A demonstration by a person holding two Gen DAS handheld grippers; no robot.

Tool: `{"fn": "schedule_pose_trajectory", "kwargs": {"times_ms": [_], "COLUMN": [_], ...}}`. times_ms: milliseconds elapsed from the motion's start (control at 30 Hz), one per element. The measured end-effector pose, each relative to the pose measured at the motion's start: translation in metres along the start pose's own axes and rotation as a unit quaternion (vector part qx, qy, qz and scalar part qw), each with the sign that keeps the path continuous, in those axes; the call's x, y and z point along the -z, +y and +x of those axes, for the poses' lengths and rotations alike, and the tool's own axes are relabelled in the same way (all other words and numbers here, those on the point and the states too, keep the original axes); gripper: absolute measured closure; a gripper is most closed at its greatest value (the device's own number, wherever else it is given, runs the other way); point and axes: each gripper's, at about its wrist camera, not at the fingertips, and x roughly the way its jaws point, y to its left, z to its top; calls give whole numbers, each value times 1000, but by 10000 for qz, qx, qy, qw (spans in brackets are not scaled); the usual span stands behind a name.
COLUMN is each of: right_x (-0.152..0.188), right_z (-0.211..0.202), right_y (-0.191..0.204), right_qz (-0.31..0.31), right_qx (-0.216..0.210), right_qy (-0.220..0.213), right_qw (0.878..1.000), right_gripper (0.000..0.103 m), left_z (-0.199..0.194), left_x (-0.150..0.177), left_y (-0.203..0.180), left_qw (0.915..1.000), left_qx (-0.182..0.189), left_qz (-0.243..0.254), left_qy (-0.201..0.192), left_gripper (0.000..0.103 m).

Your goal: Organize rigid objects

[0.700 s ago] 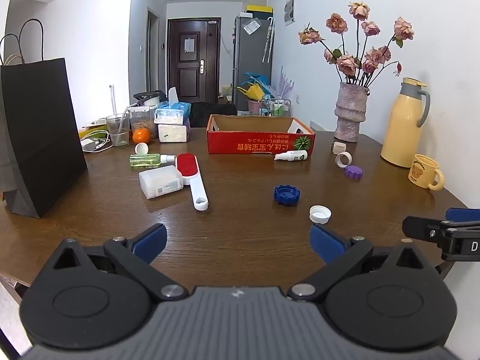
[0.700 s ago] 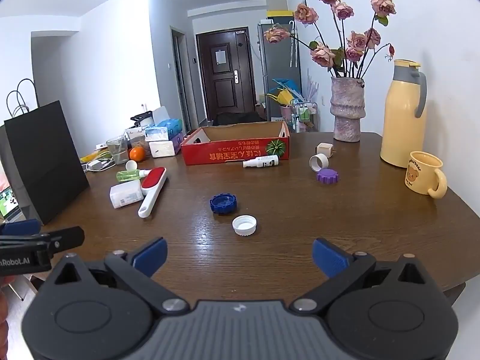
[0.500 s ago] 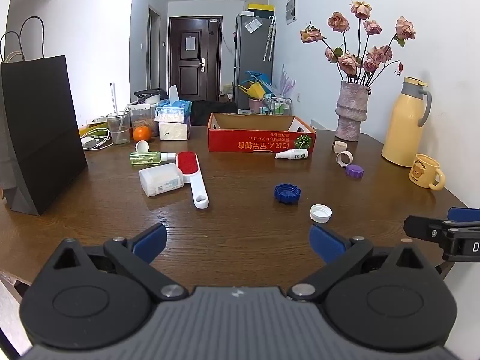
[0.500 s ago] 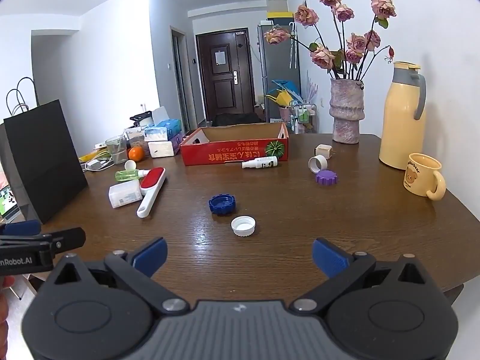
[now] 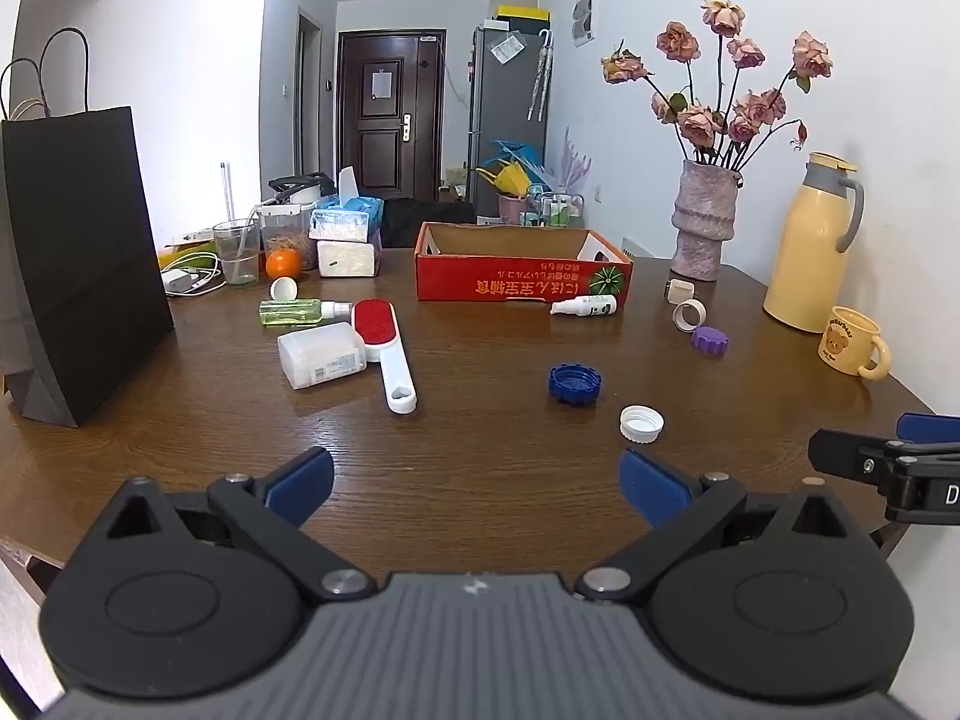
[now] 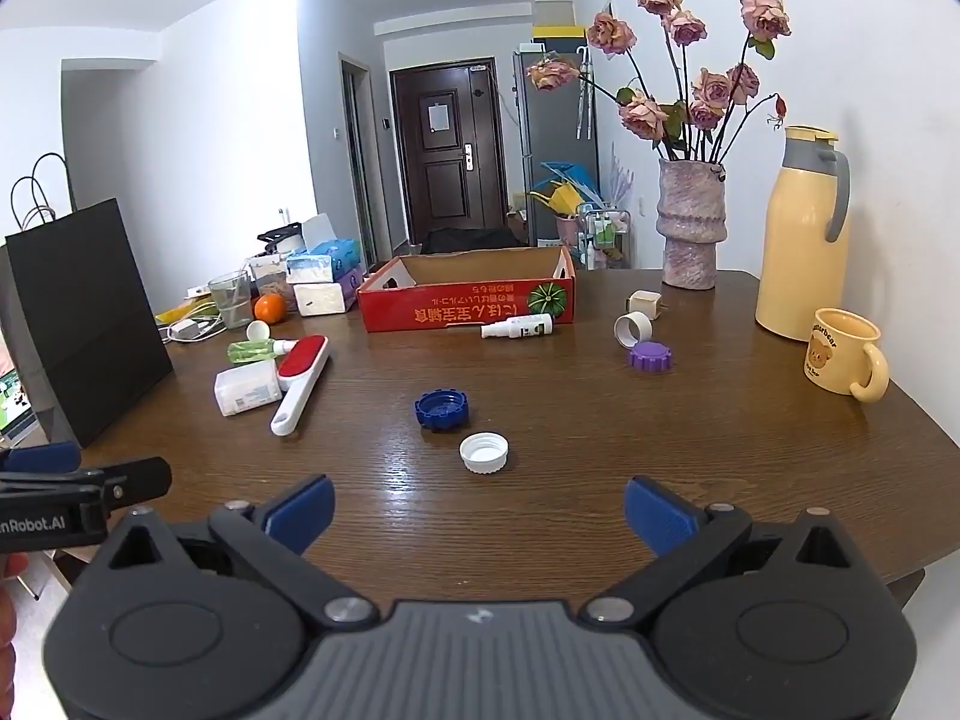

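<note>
Left gripper: held wide apart, blue pads clear of everything; nothing is gripped or touched, and it is poised over the near edge of the table.
Right gripper: likewise spread fully, with nothing between the jaws; it is seen beside the left gripper, over the same near edge.
Surface: a dark brown wooden table, glossy, with its grain visible.
Room: white walls, a dark door at the far end and a tall grey fridge beside it.
Red cardboard box: one, open-topped, set at the far middle of the table.
Caps: three are counted — a blue cap and a white cap near each other at mid-table, and a purple cap further right.
White ring: one, just behind the purple cap; what looks like a small plug adapter lies behind it.
Spray bottles: two, lying flat — a white one in front of the box, a green one to the left.
Lint brush: one, red-faced with a white handle, touching a white plastic box.
Right side: one yellow thermos jug, one yellow mug, one vase of dried roses.
Left side: one black paper bag, one orange, one glass, stacked tissue packs.
</note>
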Motion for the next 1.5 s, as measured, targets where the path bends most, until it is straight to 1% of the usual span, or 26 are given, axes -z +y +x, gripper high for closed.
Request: {"fn": "schedule_pose_trajectory", "kwargs": {"times_ms": [1500], "right_x": [2], "right_z": [-2], "right_y": [-3], "right_qz": [-33], "right_qx": [41], "right_qy": [-19], "right_qw": [10000], "right_gripper": [0], "left_z": [-1], "left_x": [-1], "left_y": [-3], "left_qw": [10000], "left_qx": [25], "left_qz": [-4], "left_qy": [11], "left_gripper": [0]}}
